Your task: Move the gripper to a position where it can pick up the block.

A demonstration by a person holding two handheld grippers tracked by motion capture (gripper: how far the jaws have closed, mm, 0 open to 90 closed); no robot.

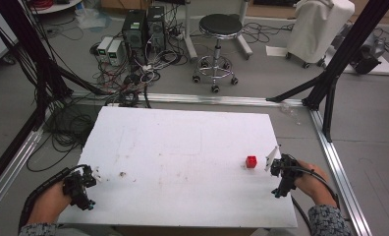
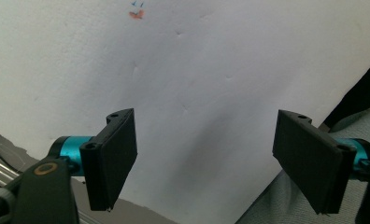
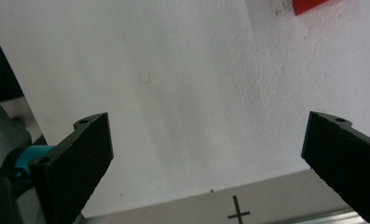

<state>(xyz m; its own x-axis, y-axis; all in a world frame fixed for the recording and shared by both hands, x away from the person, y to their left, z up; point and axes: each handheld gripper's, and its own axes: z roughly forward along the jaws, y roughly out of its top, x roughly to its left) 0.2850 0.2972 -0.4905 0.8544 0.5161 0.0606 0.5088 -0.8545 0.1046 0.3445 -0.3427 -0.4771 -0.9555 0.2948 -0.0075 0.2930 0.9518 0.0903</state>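
In the high view a small red cube (image 1: 251, 161) sits on the white table (image 1: 182, 147), just beside the right gripper (image 1: 276, 164); the left gripper (image 1: 92, 176) rests well apart at the near left corner. The left gripper view shows its jaws released, spread wide over bare board. The right gripper view shows jaws likewise released, the cube (image 3: 310, 5) at the top edge

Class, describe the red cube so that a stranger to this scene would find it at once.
Start at the white board on the table. Go to its right side, just ahead of the right claw. The cube sits there alone, the one bright red thing on the board.
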